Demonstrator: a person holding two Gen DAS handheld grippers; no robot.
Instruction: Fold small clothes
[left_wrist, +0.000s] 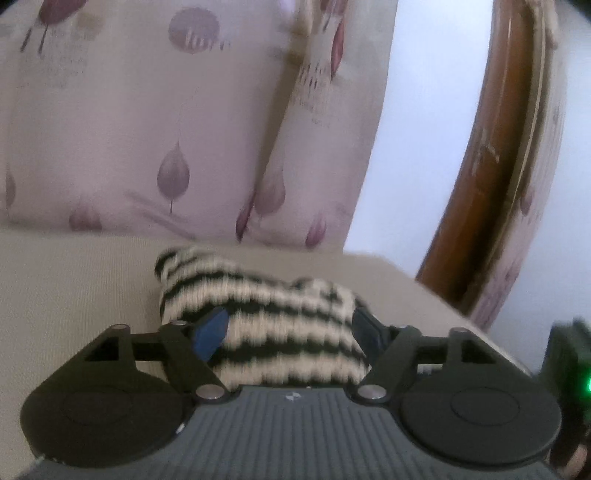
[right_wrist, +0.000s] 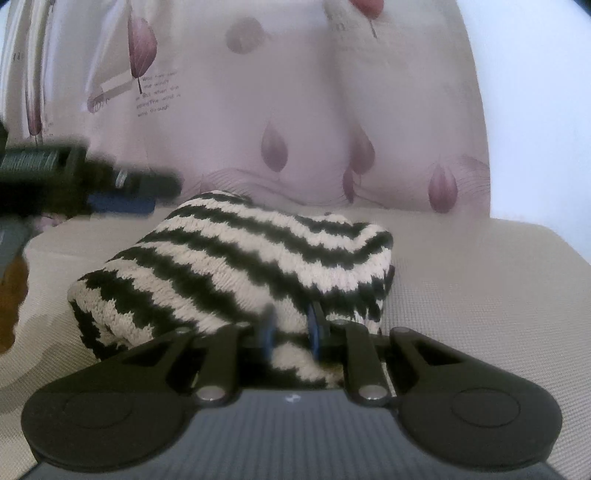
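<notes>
Soft, even daylight is filling both views, casting only faint shadows under the striped knit (right_wrist: 236, 266) on the cushion (right_wrist: 480, 295). The left wrist view is smearing with motion blur; the curtain (left_wrist: 147, 129) is looking hazy. Fisheye distortion is bending the wooden frame (left_wrist: 495, 155) and darkening the corners.

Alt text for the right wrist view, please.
The right tongs pinch the near edge of a folded black-and-cream striped knitted garment lying on a beige seat cushion. The left tongs hover at its far left, before a leaf-patterned pink backrest.
</notes>
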